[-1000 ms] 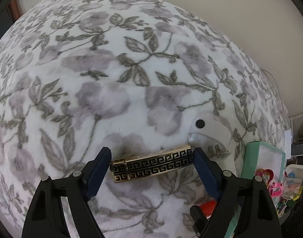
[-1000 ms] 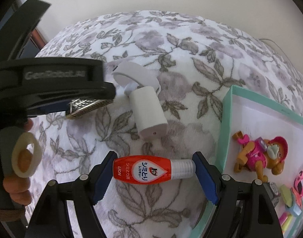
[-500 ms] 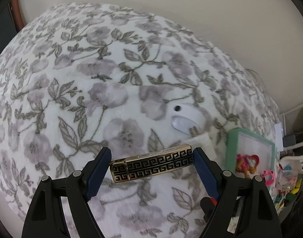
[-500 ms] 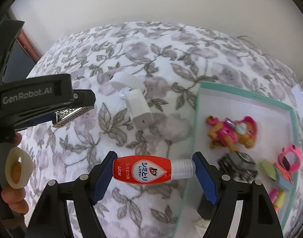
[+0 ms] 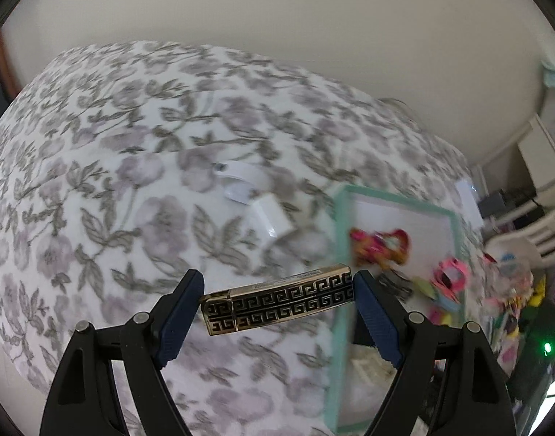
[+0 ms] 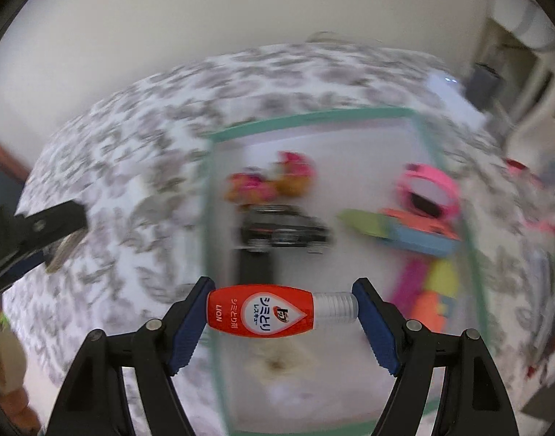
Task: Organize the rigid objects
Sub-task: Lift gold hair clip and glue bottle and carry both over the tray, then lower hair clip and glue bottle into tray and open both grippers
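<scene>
While the right claw [image 6: 282, 309] pinches one small red bottle [image 6: 264, 310] end to end, base against one pad and clear cap against the other, it hangs just over the near left edge of the green-rimmed tray [image 6: 313, 116] that lies on the flowered bed [image 6: 132, 145]. The left claw [image 5: 277, 299] is likewise pressed onto one gold bar with a black key pattern [image 5: 281, 299], gripped by its short ends and tilted a little, held above the bed just left of the tray's [image 5: 335, 290] left edge. To do this carry well, I'd say each hand should bring its piece fully past the rim before lowering, aim for the bare white floor near the tray's near left corner, and spread the pads only once the piece rests flat, since both are held by their ends and could swing or roll. Inside the tray I count one pink and orange toy figure [image 6: 273, 181], one black toy car [image 6: 284, 230] and one pink round toy [image 6: 428, 190], plus a blurred heap of coloured pieces along the right edge that I cannot count. Out on the bed, beyond the gold bar, lies one white plastic object [image 5: 255, 203], its parts too smeared to separate.
</scene>
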A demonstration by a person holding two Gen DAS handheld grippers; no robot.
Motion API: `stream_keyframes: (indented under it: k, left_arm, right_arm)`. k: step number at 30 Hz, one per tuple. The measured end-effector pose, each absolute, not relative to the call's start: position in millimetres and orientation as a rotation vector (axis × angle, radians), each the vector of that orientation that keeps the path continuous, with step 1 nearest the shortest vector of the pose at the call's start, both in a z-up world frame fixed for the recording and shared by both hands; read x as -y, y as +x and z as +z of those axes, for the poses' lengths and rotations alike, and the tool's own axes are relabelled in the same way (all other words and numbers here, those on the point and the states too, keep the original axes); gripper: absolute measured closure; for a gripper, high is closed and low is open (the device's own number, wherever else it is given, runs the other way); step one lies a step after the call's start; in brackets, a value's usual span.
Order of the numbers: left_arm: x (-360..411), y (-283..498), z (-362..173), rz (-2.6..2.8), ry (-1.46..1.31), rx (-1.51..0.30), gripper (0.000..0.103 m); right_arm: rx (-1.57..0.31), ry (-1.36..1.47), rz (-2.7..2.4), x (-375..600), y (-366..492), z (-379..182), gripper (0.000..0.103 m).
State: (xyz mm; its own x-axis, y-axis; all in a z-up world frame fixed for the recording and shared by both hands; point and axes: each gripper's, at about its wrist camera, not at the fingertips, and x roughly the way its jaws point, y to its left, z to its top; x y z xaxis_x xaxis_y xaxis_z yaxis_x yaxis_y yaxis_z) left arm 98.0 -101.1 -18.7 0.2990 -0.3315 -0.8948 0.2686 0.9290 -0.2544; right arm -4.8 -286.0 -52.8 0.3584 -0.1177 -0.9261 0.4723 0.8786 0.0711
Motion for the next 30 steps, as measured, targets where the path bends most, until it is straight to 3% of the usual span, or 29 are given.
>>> stream_keyframes:
  k: [17, 30]
  left_arm:
    - [194.8, 43.9, -25.9, -0.592, 0.082, -1.253, 0.018]
    - [211.6, 37.9, -35.7, -0.622, 0.114, -1.255, 0.018]
  right_arm:
    - [-1.131, 0.523, -0.611, 367.0, -53.3, -68.3, 0.023]
    - [-1.147, 0.553, -0.613, 372.0, -56.0, -76.3, 0.023]
